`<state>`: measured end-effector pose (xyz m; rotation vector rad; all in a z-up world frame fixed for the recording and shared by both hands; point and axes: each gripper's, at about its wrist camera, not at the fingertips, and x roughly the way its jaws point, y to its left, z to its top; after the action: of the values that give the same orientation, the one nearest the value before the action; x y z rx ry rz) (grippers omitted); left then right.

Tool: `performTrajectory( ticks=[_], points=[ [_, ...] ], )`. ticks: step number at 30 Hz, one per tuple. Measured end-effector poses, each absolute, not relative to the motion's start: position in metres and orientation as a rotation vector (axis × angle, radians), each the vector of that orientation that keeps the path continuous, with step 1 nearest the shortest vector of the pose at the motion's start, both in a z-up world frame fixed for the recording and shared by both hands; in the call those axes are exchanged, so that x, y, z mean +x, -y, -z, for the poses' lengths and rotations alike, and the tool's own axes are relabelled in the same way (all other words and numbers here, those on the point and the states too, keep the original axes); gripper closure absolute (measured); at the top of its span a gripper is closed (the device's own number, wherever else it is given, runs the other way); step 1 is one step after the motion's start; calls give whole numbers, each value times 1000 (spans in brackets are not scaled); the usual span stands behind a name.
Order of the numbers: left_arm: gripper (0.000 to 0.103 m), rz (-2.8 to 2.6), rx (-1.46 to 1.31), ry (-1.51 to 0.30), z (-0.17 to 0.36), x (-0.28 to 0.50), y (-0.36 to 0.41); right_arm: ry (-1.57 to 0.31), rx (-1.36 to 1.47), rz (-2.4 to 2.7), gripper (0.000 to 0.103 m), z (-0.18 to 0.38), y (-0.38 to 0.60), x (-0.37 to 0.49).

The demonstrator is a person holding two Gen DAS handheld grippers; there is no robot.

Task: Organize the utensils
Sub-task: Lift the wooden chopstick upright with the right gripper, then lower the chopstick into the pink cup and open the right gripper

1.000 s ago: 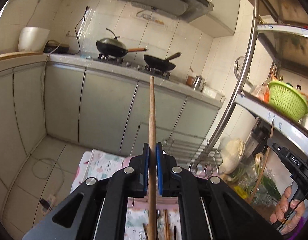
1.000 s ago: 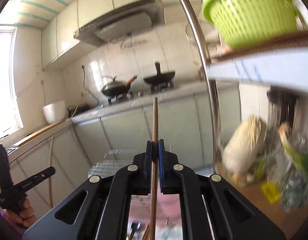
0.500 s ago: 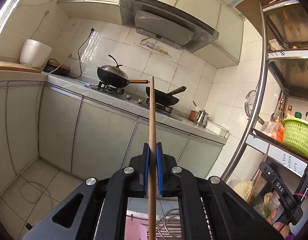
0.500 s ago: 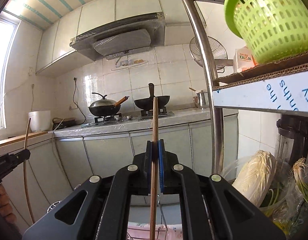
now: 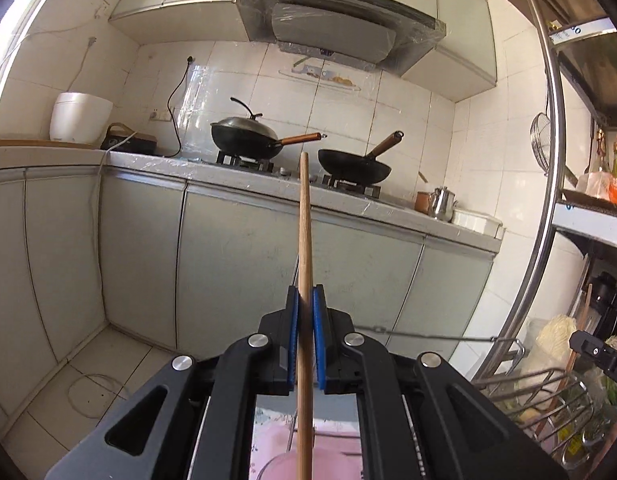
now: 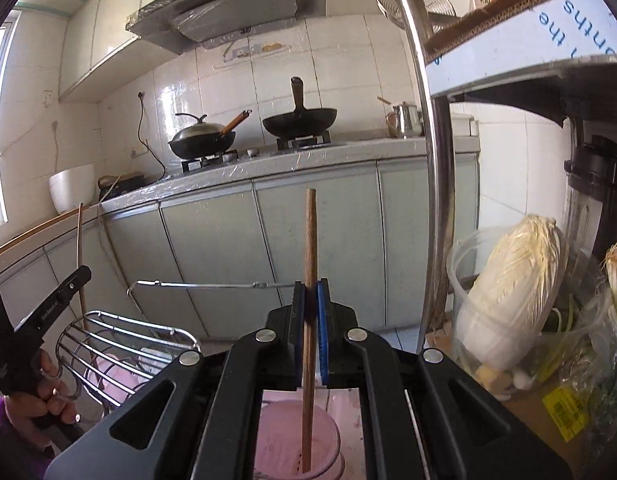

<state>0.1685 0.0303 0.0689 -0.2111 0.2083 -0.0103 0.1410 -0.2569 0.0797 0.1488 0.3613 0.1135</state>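
My left gripper (image 5: 304, 300) is shut on a long wooden chopstick (image 5: 304, 240) that stands upright between the blue pads. Its lower end runs down toward a pink holder (image 5: 284, 460) at the frame's bottom. My right gripper (image 6: 310, 296) is shut on a darker wooden chopstick (image 6: 309, 248), also upright. Its lower end reaches inside the pink utensil cup (image 6: 296, 444) directly below. The left gripper with its chopstick shows at the left of the right wrist view (image 6: 48, 312).
A wire dish rack (image 6: 116, 344) stands left of the cup; it also shows in the left wrist view (image 5: 540, 392). A metal shelf post (image 6: 432, 160) rises on the right, with cabbage in a jar (image 6: 508, 288) beside it. Counter with two woks (image 5: 300, 148) is behind.
Both grippers have come down with their chopsticks. The right chopstick's lower end now sits inside the pink cup. The rack and cup have come into view below.
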Motion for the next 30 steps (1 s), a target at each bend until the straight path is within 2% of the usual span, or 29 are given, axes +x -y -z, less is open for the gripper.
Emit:
performTrajectory(
  ticks=[16,21,23,25,27,29,30],
  points=[
    [96,-17,-126,-438,-33,154,-18,-541,107,-52,97,-74,250,137],
    [93,-13,-117,-478,-31,152,-18,-578,97,-63,96,-77,247,137],
    [83,-11,-120,-490,-31,151,-18,-594,92,-64,95,-77,246,137],
    [80,-13,-123,-500,-31,149,-19,-611,92,-68,91,-76,244,136],
    [75,-17,-121,-504,-32,147,-20,-617,89,-70,72,-77,243,133],
    [70,-14,-121,-508,-33,144,-21,-616,79,-71,61,-79,242,129],
    [68,-13,-122,-509,-34,142,-21,-612,73,-71,59,-80,241,126]
  ],
)
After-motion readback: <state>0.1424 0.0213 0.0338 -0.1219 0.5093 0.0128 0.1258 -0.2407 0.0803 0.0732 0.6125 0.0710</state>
